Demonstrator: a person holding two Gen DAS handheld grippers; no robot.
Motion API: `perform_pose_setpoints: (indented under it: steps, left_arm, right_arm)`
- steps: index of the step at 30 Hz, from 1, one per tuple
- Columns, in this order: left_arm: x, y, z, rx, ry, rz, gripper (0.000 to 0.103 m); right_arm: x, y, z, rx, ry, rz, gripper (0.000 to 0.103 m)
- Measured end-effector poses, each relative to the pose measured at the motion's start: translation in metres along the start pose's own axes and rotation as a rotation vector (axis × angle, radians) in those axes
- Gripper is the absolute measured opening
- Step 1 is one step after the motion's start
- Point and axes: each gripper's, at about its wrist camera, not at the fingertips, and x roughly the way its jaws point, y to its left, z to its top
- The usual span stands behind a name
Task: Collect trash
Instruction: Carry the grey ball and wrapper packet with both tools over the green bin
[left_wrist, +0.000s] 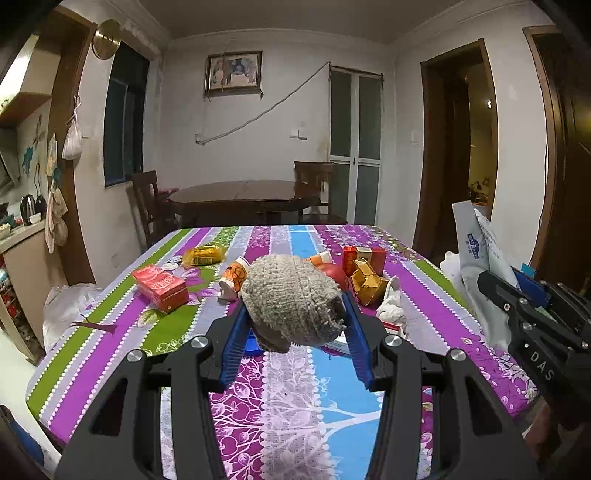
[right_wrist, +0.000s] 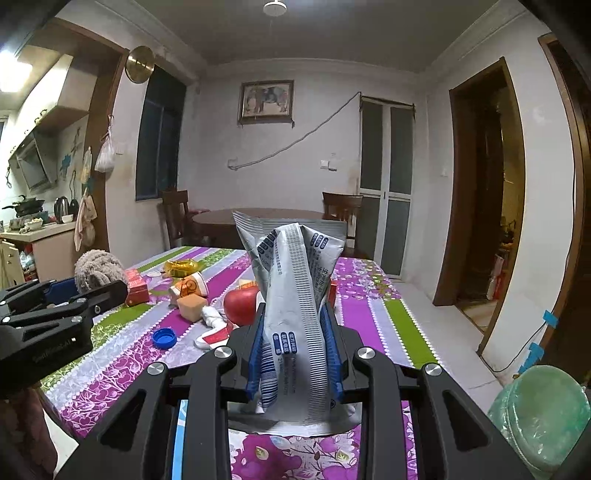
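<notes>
My left gripper (left_wrist: 293, 314) is shut on a grey knitted rag (left_wrist: 291, 295), held up above the striped tablecloth (left_wrist: 295, 406). The rag (right_wrist: 98, 269) and left gripper (right_wrist: 88, 291) also show at the left of the right wrist view. My right gripper (right_wrist: 293, 325) is shut on a crumpled silver-white packet (right_wrist: 295, 295) with blue print, standing upright between the blue pads. That packet (left_wrist: 476, 243) and the right gripper (left_wrist: 517, 291) appear at the right edge of the left wrist view. Trash lies across the table: a red box (left_wrist: 160, 288), a paper cup (left_wrist: 234, 277), a yellow wrapper (left_wrist: 205, 254).
Also on the table are a gold box (left_wrist: 367, 280), a red carton (left_wrist: 364, 258), a white tissue (left_wrist: 391, 306), a red apple (right_wrist: 242, 304), a blue bottle cap (right_wrist: 164, 338) and a tan block (right_wrist: 191, 306). A green-bagged bin (right_wrist: 543, 413) stands at the right. A dark dining table (left_wrist: 240, 195) stands beyond.
</notes>
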Motion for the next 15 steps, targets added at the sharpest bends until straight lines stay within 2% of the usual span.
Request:
perform_pose_setpoints:
  steps: [15]
  left_arm:
    - [-0.0018, 0.0006, -0.0013, 0.007, -0.001, 0.009, 0.047]
  right_arm:
    - [-0.0102, -0.005, -0.0007, -0.001, 0.009, 0.013, 0.03]
